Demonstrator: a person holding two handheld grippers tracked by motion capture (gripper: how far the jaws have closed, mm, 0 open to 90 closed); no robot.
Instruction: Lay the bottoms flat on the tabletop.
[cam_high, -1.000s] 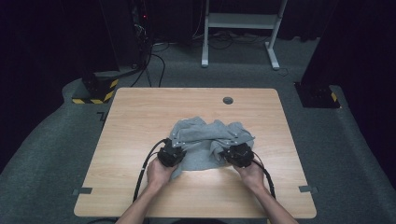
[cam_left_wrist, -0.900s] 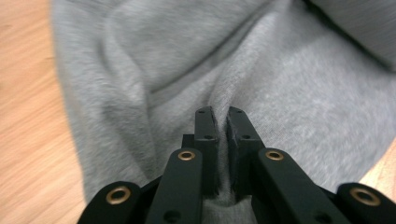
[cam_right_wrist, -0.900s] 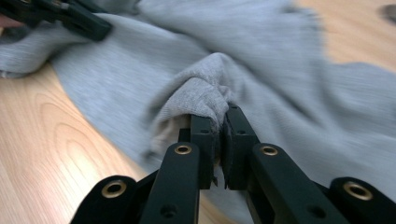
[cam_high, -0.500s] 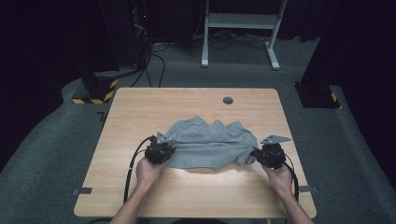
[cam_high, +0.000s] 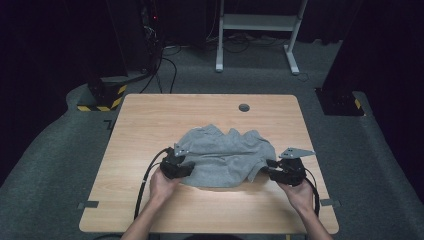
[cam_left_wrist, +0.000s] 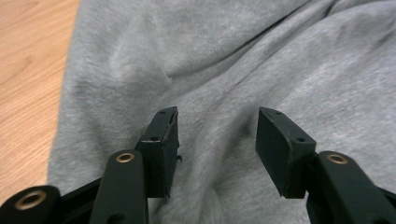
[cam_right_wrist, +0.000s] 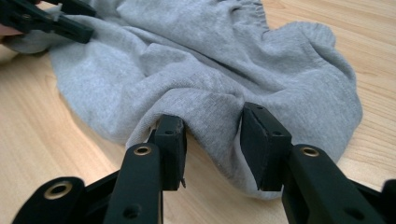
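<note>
High view first: your wooden worktop carries a grey cloth spread in a rumpled heap across its near middle, between your two hands. It is a soft, heathered grey knit, creased into long folds, with a gathered hem along its far edge in the right gripper view and a rounded lobe hanging toward the right side.

Your left gripper sits at the cloth's near left edge, and your right gripper at its near right corner, the two well apart with the fabric stretched loosely between them.

From the left gripper view, your fingers stand wide apart over the cloth, which lies flat beneath and between them; nothing is pinched, and bare wood shows just to the left of the fabric.

From the right gripper view, your fingers are also spread, with a raised fold of the cloth sitting in the gap; the fabric touches the inner faces but is not squeezed.
</note>
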